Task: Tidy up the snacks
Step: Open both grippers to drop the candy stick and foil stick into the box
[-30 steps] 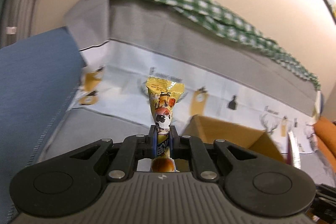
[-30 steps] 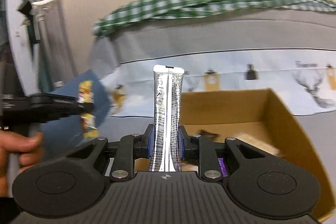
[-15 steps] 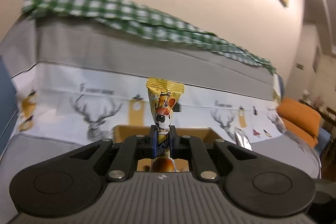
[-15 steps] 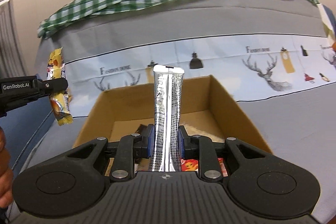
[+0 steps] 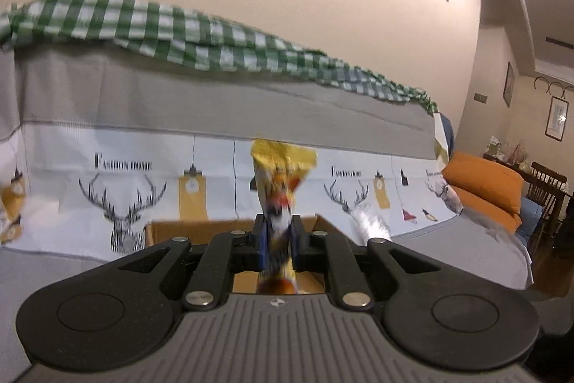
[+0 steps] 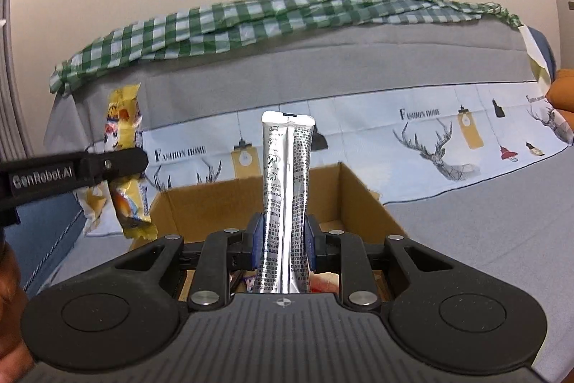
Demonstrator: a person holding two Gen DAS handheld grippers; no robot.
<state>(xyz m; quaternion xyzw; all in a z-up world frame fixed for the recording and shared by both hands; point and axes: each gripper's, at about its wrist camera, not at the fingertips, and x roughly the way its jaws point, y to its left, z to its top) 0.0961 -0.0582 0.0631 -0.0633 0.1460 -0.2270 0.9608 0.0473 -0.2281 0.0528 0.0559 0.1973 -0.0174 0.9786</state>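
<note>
My left gripper (image 5: 278, 232) holds a yellow cartoon snack pack (image 5: 280, 174) upright over the near rim of the open cardboard box (image 5: 201, 228). Its jaws are beginning to open; the pack, blurred, still fills the gap between the pads. In the right wrist view the same pack (image 6: 125, 131) hangs in that gripper at the box's left corner. My right gripper (image 6: 283, 232) is over the box (image 6: 222, 200) with a silver stick pack (image 6: 287, 167) standing upright between its pads. Those jaws are opening too, and the pads still touch the pack.
The box sits on a grey sofa seat (image 6: 484, 221) and holds a few colourful snacks (image 6: 323, 286). A deer-print cloth (image 6: 430, 139) and a green checked cloth (image 6: 251, 20) cover the backrest. An orange cushion (image 5: 484, 182) lies right, a blue cushion (image 6: 43, 232) left.
The left gripper swung right from the blue cushion to the box and its yellow pack now looks blurred. The right view turned right and closed in on the box with the silver pack.
</note>
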